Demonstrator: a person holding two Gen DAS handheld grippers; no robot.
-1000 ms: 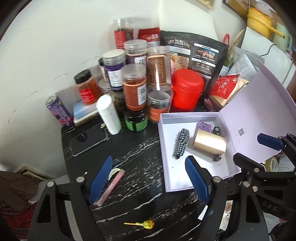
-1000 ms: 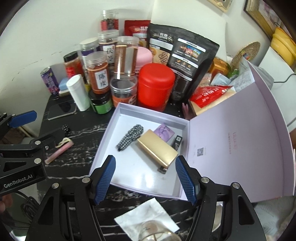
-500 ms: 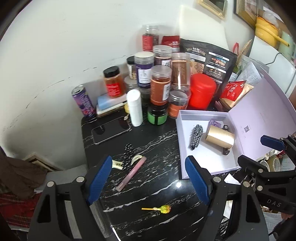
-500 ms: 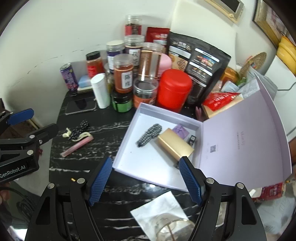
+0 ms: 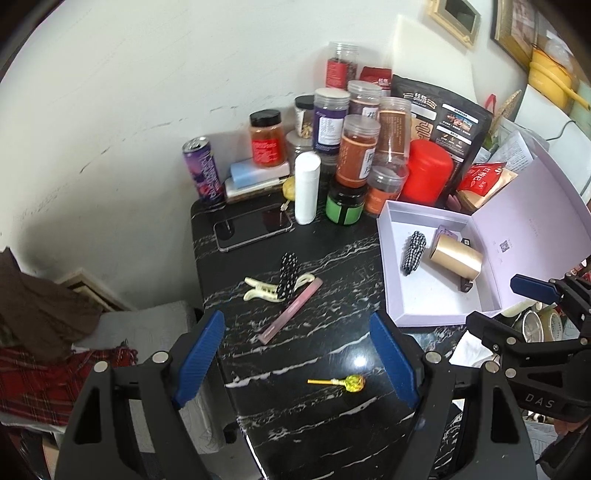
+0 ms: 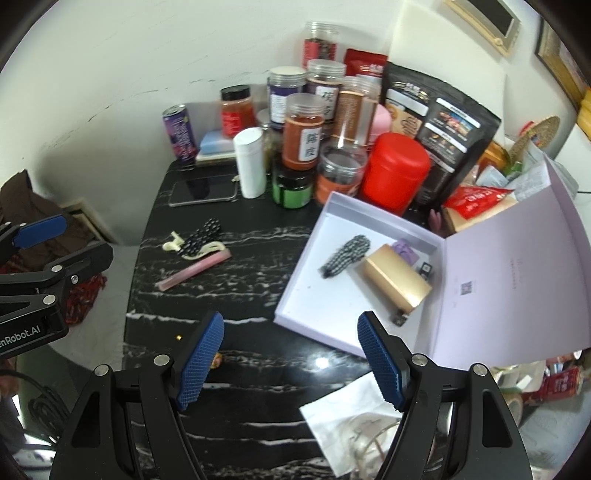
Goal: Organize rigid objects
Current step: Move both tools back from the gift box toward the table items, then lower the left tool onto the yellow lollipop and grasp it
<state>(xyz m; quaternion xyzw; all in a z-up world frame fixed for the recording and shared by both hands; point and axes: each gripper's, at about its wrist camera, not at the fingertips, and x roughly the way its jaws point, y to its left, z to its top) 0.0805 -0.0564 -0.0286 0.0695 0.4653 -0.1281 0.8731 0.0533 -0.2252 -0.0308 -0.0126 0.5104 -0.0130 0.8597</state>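
Behind the right gripper (image 6: 290, 356) fingers, lollipop (image 6: 216, 360) mostly hidden, both grippers' fingers wide apart, empty, left gripper (image 5: 301, 360)

Home room, spice jars (image 5: 360, 151), framed pictures (image 5: 456, 16), marble table (image 5: 314, 350)

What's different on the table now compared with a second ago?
Both tongs, left and right, have drawn back from the lilac box, so more of the black table shows, including the hair clips and lollipop. Both are empty. The box's contents and the jars stayed put.
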